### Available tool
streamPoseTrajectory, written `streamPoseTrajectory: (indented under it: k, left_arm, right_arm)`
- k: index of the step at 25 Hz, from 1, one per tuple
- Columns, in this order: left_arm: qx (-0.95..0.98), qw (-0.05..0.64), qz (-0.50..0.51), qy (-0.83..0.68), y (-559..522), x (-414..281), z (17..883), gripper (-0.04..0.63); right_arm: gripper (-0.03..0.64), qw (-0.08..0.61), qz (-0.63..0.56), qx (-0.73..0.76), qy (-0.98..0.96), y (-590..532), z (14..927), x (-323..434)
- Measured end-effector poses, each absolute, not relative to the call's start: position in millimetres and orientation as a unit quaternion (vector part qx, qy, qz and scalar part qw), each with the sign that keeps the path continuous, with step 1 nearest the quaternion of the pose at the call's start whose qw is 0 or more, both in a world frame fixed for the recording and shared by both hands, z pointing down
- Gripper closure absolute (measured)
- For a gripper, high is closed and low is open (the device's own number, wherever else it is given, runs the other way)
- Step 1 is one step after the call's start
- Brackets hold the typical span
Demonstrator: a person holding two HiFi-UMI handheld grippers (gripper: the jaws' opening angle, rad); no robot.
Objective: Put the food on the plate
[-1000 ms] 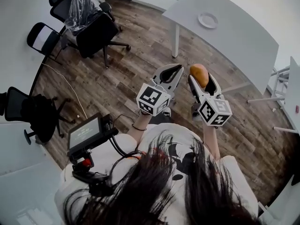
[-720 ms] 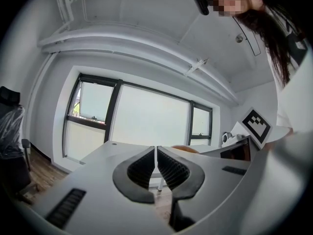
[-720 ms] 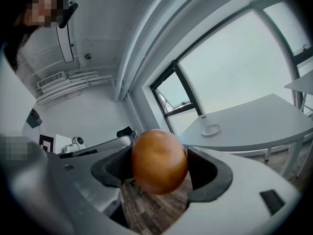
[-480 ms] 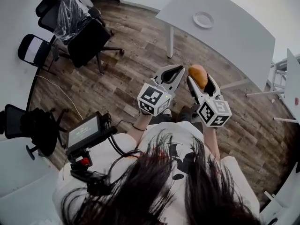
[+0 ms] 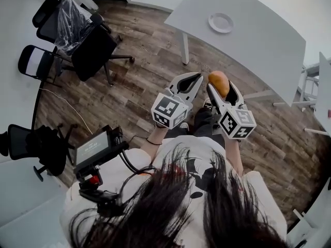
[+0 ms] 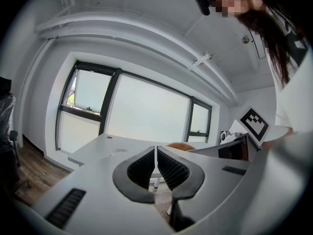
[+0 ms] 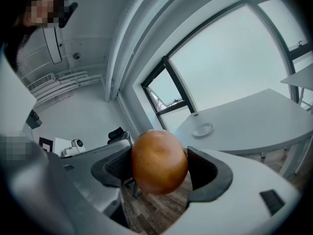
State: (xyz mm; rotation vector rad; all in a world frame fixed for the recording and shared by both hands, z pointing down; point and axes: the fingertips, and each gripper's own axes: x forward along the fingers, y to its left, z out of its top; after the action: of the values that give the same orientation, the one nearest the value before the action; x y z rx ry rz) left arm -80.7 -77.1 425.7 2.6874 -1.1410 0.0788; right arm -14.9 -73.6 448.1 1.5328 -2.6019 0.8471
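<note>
Our right gripper (image 5: pixel 220 86) is clamped on the food (image 7: pixel 159 161), a round orange-brown piece held between both jaws, up in the air in front of us over the wooden floor (image 5: pixel 139 81). Just beside it we carry the left gripper (image 6: pixel 156 154), its jaws pressed together with nothing between them. The white plate (image 5: pixel 221 22) sits on the white counter (image 5: pixel 264 43) ahead of us, well apart from the food. Black office chairs (image 5: pixel 92 48) stand off to our left.
</note>
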Motion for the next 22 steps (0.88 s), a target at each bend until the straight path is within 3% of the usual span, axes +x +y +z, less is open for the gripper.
streamPoseTrajectory:
  k: [22]
  left_arm:
    - [0.896, 0.099, 0.041, -0.43, -258, 14, 429, 0.589]
  right_arm:
    - [0.272, -0.035, 0.301, 0.458, -0.836, -267, 456, 95]
